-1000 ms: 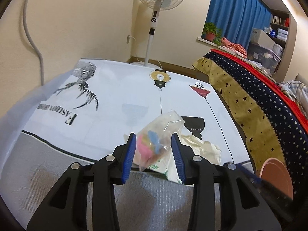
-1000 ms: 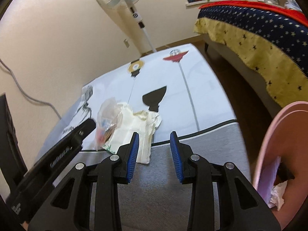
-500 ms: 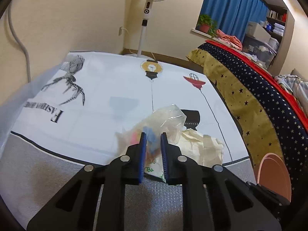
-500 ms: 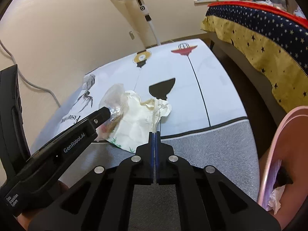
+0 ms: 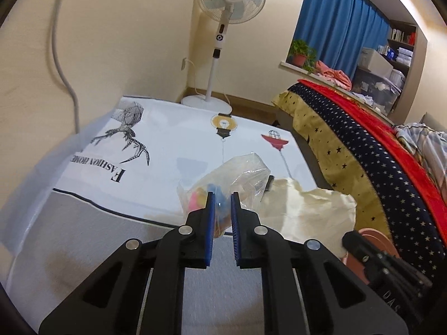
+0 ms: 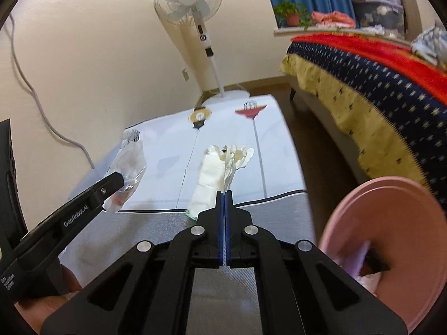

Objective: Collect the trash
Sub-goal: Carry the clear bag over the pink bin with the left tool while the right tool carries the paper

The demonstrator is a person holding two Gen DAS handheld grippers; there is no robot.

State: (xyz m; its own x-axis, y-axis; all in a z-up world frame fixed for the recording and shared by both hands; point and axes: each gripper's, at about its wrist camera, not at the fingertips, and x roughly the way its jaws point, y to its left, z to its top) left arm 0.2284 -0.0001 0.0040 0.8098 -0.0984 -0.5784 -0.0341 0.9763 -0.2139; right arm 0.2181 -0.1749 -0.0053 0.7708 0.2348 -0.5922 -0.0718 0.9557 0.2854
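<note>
Nearest in the left wrist view, the left tongs [image 5: 222, 203] are clamped on a clear plastic bag [image 5: 237, 173] with pink, blue and yellow bits inside, blue pads pinching its lower part. From the right camera that bag [image 6: 128, 167] hangs off the tip of the left tongs [image 6: 117, 180], clear of the surface below. The side of that tool reads "GenRobot.AI", and there's smaller print lower down that I can't fully make out. A bit of the person's hand [image 6: 53, 301] shows under it.

The right tongs [image 6: 224, 195] are pressed together on a thin edge of a cream paper bag [image 6: 212, 176], with the crumpled top of it standing up just past the pads. In the left view the same cream bag [image 5: 310, 209] sits right beside the plastic one, on its right.

To the right, near, is a pink bin [image 6: 391, 245] with some crumpled stuff inside.

Under everything is a grey and white printed sheet [image 5: 167, 139]. It has a geometric spider drawing with "FASHION HOME" printed upside down from here, plus a light bulb and a red lamp graphic.

Farther off, a standing fan [image 5: 232, 2] is against the wall, with a bed [image 5: 363, 145] in a starry cover on the right and blue curtains [image 5: 335, 28] behind.
</note>
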